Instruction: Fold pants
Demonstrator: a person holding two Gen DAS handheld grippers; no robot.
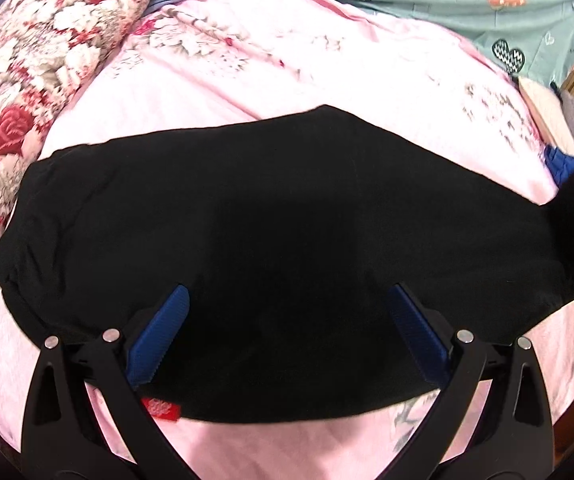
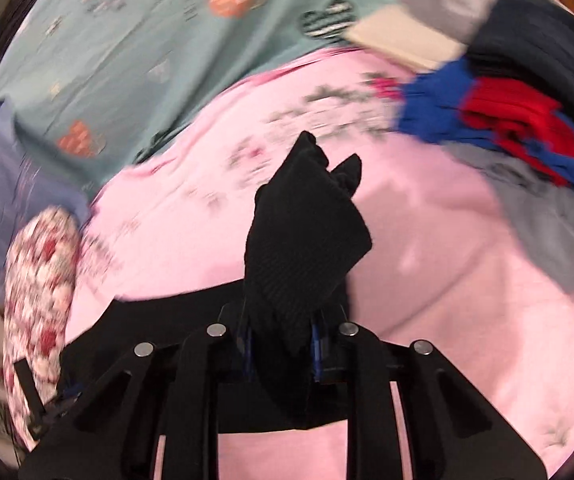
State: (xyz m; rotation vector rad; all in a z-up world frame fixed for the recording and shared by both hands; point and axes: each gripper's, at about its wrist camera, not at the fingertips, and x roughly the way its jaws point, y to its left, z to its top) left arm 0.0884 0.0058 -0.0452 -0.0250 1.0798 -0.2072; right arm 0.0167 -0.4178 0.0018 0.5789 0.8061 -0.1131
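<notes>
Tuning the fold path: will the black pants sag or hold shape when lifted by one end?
Probably floppy: the pants bunch into a crumpled peak in the right tool. Likely light, since thin knit drapes flat over the pink bedspread. The ribbed weave probably grips, not slips.

**Black pants spread across the bed, one end lifted**

The pants are plain black with a fine ribbed knit. In the left wrist view they lie as one broad band across the pink bed, running from 9 o'clock to 3 o'clock, mostly flat and smooth. A small red tag sits at their near edge, toward 7 o'clock. In the right wrist view one end of the pants stands bunched and upright at centre, raised off the bed, its crumpled tip pointing to 12 o'clock. The rest trails low toward 8 o'clock, lying flat on the bed.
</notes>
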